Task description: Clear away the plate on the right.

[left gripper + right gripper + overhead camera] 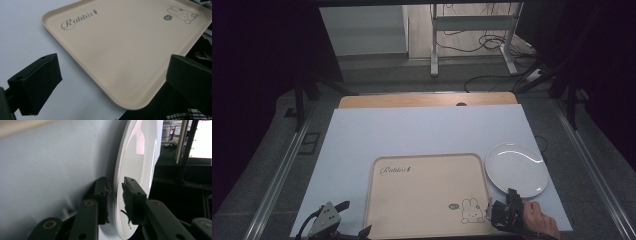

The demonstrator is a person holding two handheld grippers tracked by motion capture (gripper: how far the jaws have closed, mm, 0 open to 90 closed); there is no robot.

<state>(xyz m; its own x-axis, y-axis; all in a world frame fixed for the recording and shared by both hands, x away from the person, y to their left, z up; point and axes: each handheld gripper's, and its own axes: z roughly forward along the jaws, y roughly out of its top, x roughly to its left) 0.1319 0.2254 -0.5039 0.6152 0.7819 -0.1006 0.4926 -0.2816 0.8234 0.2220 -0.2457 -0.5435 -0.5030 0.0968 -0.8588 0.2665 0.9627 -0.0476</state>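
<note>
Dim, dark edges; plate [140, 157] glare, perhaps soft.

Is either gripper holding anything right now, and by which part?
The right gripper has the white plate by its near rim, one jaw under and one on top. The left gripper holds nothing; its jaws stand open beside the tray.

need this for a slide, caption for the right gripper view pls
Right gripper clamps the near rim of a white plate lying on the white table.

The plate [515, 169] is white, glossy, round and empty. It lies flat just right of the tray [427, 197], its near rim between the right gripper's [510, 196] jaws.
</note>
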